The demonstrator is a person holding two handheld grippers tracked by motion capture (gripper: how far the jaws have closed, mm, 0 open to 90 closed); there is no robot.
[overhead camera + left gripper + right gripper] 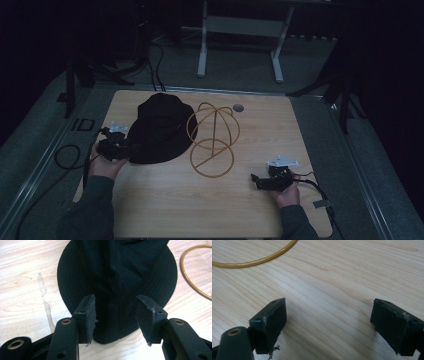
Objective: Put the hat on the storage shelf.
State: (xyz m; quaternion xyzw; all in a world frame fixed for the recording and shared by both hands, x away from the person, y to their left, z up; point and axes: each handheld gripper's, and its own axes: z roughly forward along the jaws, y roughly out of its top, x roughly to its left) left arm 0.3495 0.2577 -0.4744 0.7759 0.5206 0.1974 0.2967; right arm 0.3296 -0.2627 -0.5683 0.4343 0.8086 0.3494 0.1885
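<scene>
- A black fabric bucket hat with a stitched round brim (pixel 159 129) lies flat on the left half of a pale wood-grain table (pixel 250 200), its brim edge resting against a mustard-yellow wire hat stand (pixel 212 140) made of a domed frame over a ring base.
- The left gripper (pixel 131 148), held in the person's left hand (pixel 104 165), sits at the hat's near-left rim in the high view.
- In the left gripper view, the left gripper (pixel 117 320) has its two black jaws parted, one on each side of the brim's near edge; the worn pads (pixel 90 315) do not press on the cloth, so the hat is not gripped.
- A curve of the yellow stand's ring (pixel 193 277) shows at the upper right of that view, apart from the hat's brim there.
- The right gripper (pixel 256 181), in the person's right hand (pixel 286 192), rests low on the right side of the table, well apart from the hat and near the stand's ring base.
- In the right gripper view, the right gripper (pixel 328 322) has its jaws spread wide over bare wood with nothing between them; an arc of the yellow ring (pixel 262 261) crosses the top left corner.
- A small round grey grommet (pixel 238 108) sits in the tabletop beyond the stand.
- Black cables (pixel 67 157) trail off the table's left edge to the grey floor.
</scene>
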